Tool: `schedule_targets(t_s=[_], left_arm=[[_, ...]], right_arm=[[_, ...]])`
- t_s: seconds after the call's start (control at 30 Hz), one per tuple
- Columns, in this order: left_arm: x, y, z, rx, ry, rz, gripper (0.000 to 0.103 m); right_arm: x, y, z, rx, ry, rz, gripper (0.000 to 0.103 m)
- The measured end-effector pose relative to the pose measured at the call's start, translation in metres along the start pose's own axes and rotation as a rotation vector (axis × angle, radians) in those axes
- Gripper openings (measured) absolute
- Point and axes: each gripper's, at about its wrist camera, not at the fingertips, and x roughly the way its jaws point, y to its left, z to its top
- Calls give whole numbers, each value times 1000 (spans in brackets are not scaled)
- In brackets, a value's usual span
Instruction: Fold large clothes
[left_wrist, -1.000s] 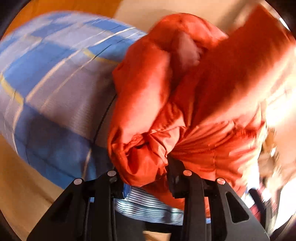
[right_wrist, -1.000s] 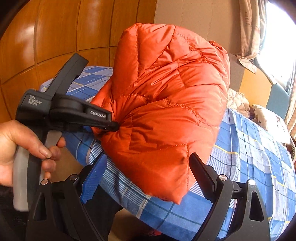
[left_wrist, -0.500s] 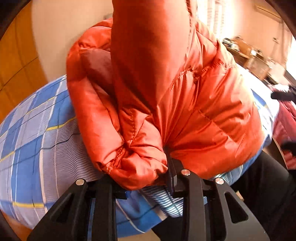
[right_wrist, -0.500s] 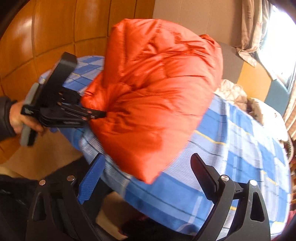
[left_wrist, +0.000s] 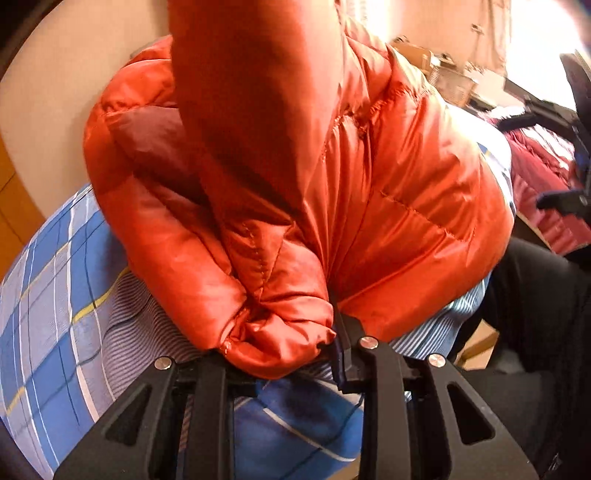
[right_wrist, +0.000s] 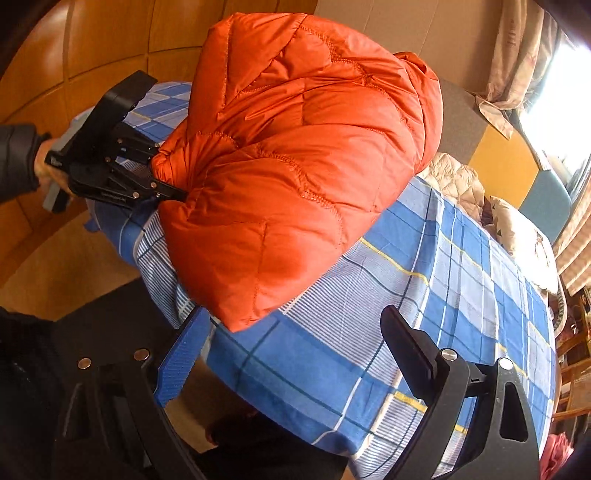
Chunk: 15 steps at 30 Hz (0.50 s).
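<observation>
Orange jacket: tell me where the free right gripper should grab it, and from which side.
Judging by its pose, take the jacket at its loose lower corner, which overhangs the bed edge nearest the open right gripper. Come straight forward from below; the left gripper already pinches the far-left edge.

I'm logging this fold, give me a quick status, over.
Left gripper shut on orange jacket, bunched fold. Right gripper open, empty, just short of the jacket's hem. Jacket heaped on plaid bedsheet. Nothing in the way.
</observation>
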Motion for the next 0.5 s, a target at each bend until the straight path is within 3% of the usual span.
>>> schedule_targets(t_s=[0.5], left_arm=[[18,14,19,170,58,-84,26]], right_arm=[[-2,-26,26,-105,16,-65,93]])
